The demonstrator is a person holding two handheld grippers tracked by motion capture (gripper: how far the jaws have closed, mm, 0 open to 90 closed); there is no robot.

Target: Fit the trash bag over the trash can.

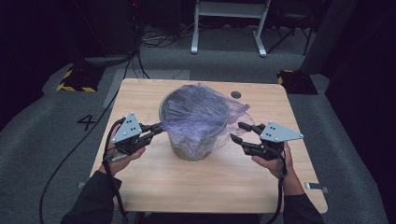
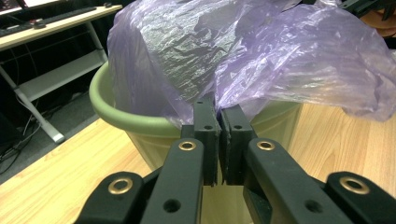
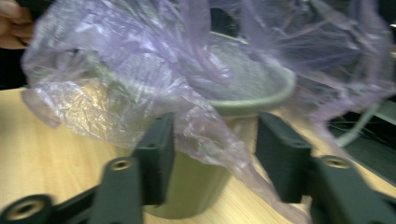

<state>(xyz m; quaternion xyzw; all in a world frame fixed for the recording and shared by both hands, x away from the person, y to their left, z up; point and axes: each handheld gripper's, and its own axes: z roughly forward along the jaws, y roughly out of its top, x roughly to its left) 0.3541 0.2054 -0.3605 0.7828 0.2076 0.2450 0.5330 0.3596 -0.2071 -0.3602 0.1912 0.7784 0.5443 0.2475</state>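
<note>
A green plastic bin (image 1: 195, 150) stands in the middle of the wooden table (image 1: 154, 186). A thin purple plastic bag (image 1: 201, 112) is draped loosely over its rim and bulges above it. My left gripper (image 1: 159, 128) is at the bin's left rim. In the left gripper view its jaws (image 2: 218, 109) are pressed together on a fold of the bag (image 2: 280, 60) just over the rim (image 2: 126, 119). My right gripper (image 1: 236, 130) is at the bin's right side. Its jaws (image 3: 215, 123) stand apart, with a hanging strip of the bag (image 3: 116, 84) between them in front of the bin (image 3: 252, 103).
A round cable hole (image 1: 236, 94) sits in the table near its far edge. Beyond the table are a white desk frame (image 1: 229, 23), floor cables and yellow-black striped blocks (image 1: 77, 80). A desk with a keyboard (image 2: 46, 23) shows at the left of the left gripper view.
</note>
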